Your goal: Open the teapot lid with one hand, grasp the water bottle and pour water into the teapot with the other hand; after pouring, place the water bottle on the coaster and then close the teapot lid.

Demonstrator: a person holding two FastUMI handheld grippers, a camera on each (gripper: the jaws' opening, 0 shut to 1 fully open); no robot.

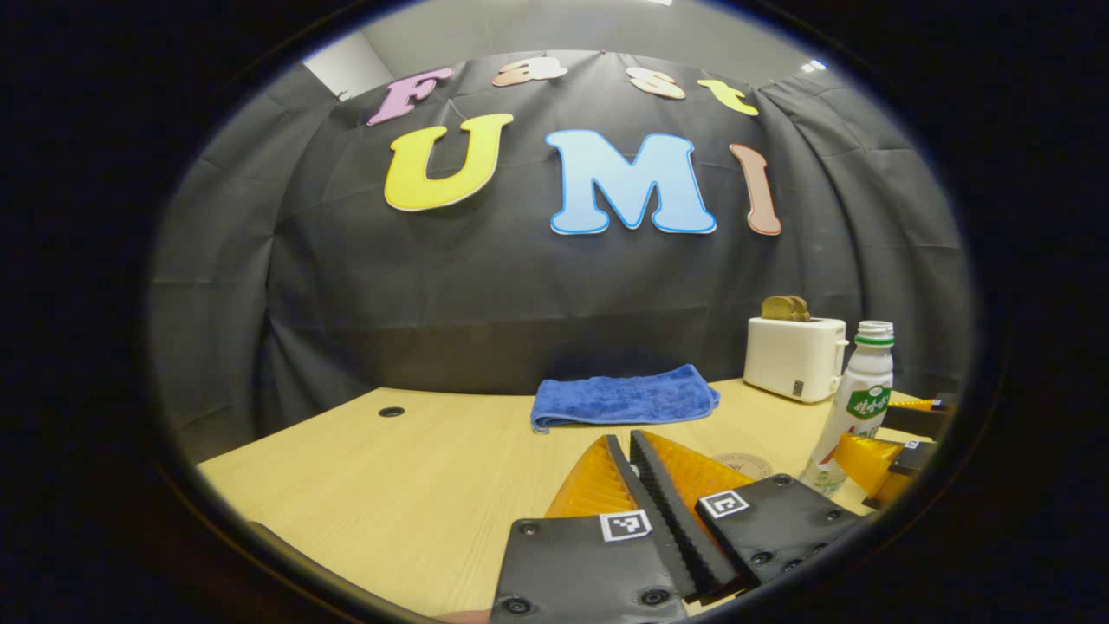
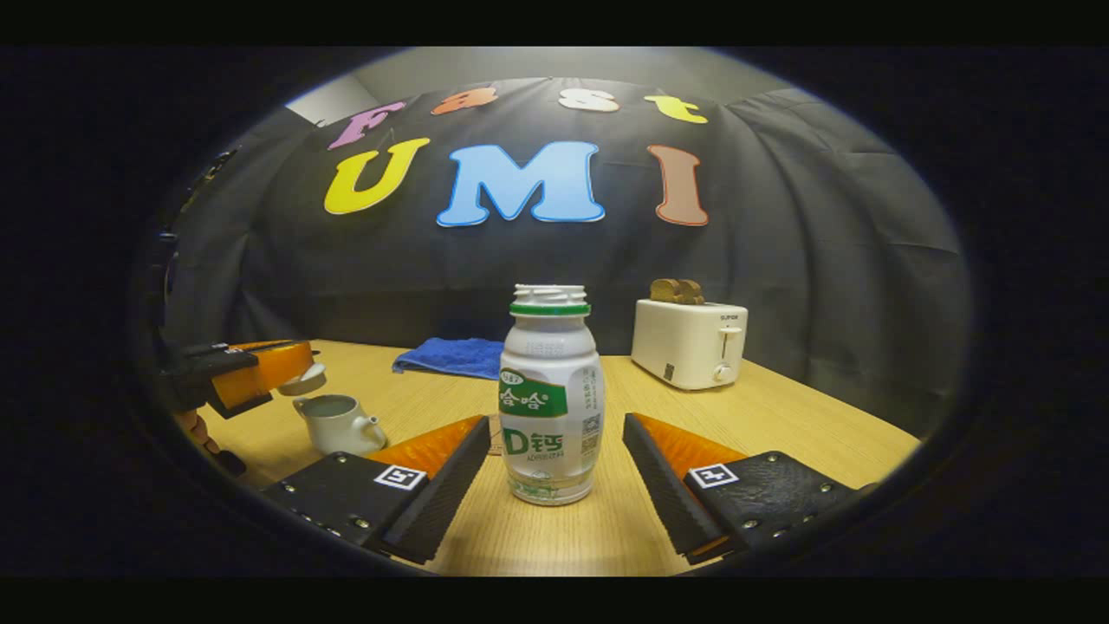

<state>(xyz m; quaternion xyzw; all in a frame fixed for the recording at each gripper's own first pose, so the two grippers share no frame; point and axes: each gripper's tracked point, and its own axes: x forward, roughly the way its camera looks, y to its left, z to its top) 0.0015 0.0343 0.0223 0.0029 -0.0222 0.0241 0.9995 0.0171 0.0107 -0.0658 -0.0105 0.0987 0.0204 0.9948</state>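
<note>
Right gripper view is showing the right gripper spread wide, its two fingers standing either side of the water bottle and touching neither side, while the bottle is standing upright on the wooden table. Off to one side the left gripper is hanging just above the open white teapot with the teapot lid at its tip. Left gripper view is showing those fingers pressed almost together, so they are, as I judge, pinching the lid's knob. The coaster is lying just beside the bottle, not under it. The main risk is the right fingers closing off-centre on the bottle's rounded waist and tipping or squirting it out. A slack pinch on the small knob could also drop the lid onto the teapot. Whether the bottle's mouth is capped I cannot tell, and a cap would be blocking the pour. As for writing, the bottle is carrying a green-and-white printed label. The white toaster, with toast in its slots, is bearing a tiny mark and a code sticker. The coaster is showing a round emblem too small to make out. A blue towel is lying folded at the back.
</note>
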